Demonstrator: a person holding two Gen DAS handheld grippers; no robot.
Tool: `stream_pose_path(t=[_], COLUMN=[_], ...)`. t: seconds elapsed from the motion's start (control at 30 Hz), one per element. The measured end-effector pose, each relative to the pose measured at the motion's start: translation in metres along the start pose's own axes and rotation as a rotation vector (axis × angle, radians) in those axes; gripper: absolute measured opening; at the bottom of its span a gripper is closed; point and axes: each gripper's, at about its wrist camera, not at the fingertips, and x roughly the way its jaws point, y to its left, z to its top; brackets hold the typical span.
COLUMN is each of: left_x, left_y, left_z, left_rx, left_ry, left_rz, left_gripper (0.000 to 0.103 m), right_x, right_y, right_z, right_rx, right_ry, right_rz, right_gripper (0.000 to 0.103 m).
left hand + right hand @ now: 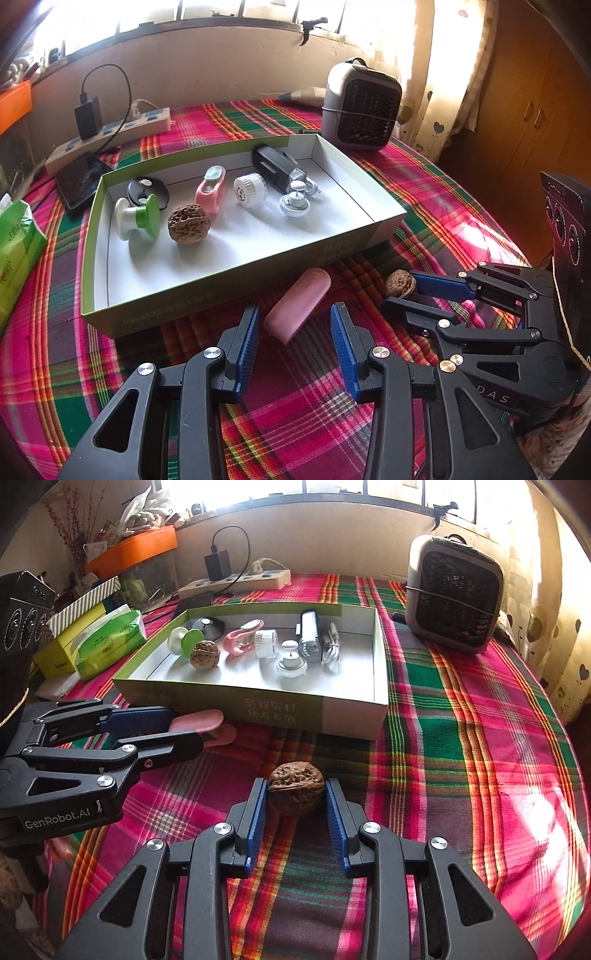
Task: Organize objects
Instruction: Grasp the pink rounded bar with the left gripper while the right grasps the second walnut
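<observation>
The right gripper (296, 794) is closed on a walnut (296, 792): both blue pads (257, 812) press its sides, and the nut rests on the plaid cloth (461, 738) in front of the box. In the left wrist view the same right gripper (408, 295) lies to the right, with that walnut (400, 283) at its tips.

The left gripper (293, 325) stands wide. A pink oblong case (299, 304) lies between its pads (246, 343) at the fingertips; neither pad presses it. From the right wrist view the left gripper (188, 727) reaches in from the left edge, with the pink case (207, 723) showing on either side of its upper finger.

Just beyond both grippers sits a shallow green-sided box (207, 295) with a white floor. Its near wall stands between the grippers and the contents.

Box contents, counted:
- one walnut (189, 223)
- one white and green spool-shaped item (137, 218)
- one dark round disc (147, 190)
- one pink clip-like item (211, 192)
- one white ribbed cylinder (250, 190)
- one black device with a cable (275, 166)
- one white round item with a knob (294, 203)

Walnuts total two: one gripped, one boxed.

Around the box: one grey fan heater (360, 107) at the far right, one white power strip (110, 134) with a black charger (88, 116) plugged in, one dark phone (83, 181) and one green tissue pack (16, 254) on the left.
</observation>
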Motion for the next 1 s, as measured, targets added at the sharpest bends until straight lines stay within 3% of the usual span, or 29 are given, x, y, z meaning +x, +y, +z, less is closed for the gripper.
stream_pose_path(t=[0.23,0.9,1.0], left_x=[0.002,0.018,0.019], left_y=[-0.014,-0.015,-0.014], left_z=[-0.001,0.007,0.007], left_rx=[0.027,-0.02,-0.023], left_ry=[0.021,0.035,0.032], left_rz=[-0.027,0.058,0.072], left_gripper=[0.037,0.037,0.031], right_x=[-0.003,-0.003,-0.003], right_y=[-0.007,-0.012,-0.012], right_z=[-0.003,-0.003,-0.003], right_rx=[0.012,0.024,0.025], right_ry=[-0.002,-0.01,-0.011], right_rz=[-0.008,0.01,0.013], right_gripper=[0.033,0.033,0.033])
